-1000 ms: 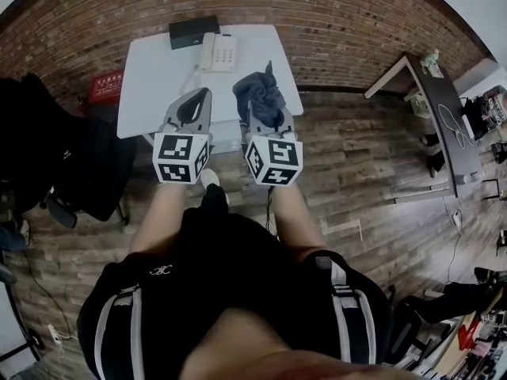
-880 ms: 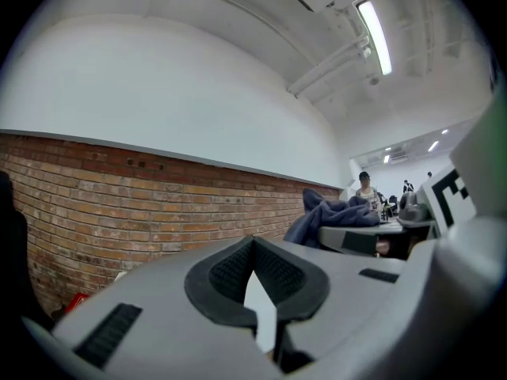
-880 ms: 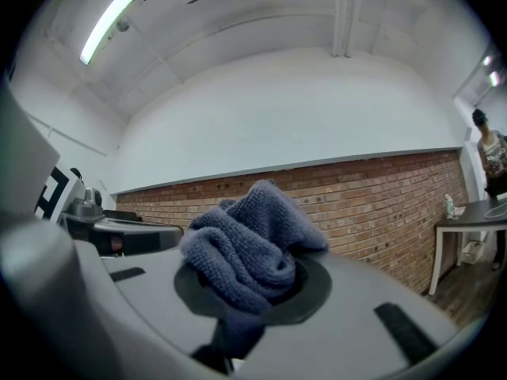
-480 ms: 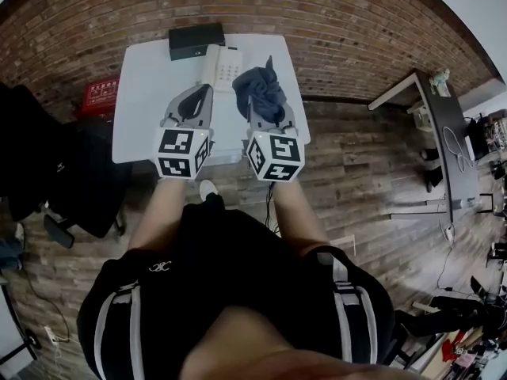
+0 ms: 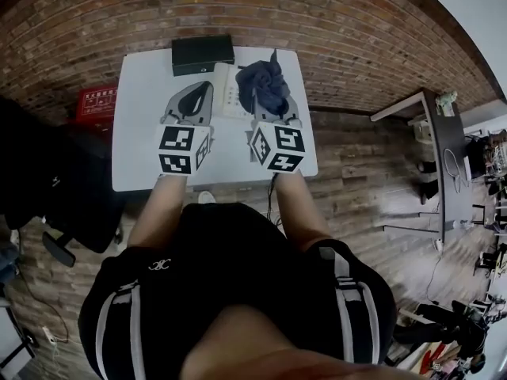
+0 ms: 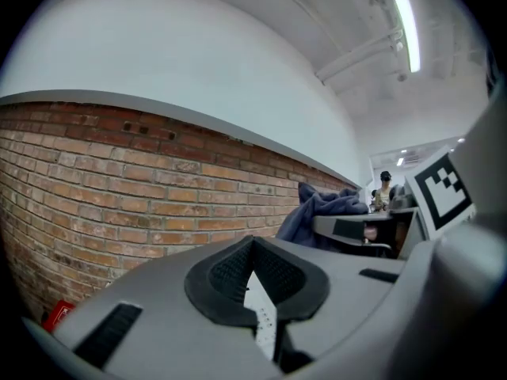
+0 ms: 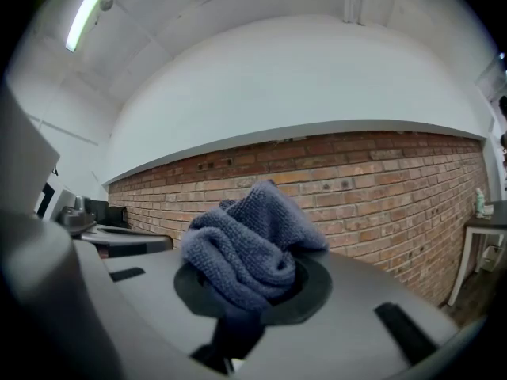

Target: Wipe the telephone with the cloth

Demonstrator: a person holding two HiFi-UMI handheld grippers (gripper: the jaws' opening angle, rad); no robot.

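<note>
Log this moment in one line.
left tongs: shut, empty | right tongs: shut on cloth | phone: on table | wipe: contact unclear

The cloth (image 7: 245,244) looks nubby terry, the table (image 5: 142,125) smooth matt white, the brick wall (image 5: 317,22) rough.

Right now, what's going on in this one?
A person stands at a white table, a gripper in each hand. The right claw is shut on a bunched blue-grey terry cloth, held over the white push-button telephone. The left claw is shut and empty beside it. Wiping contact cannot be told.
</note>
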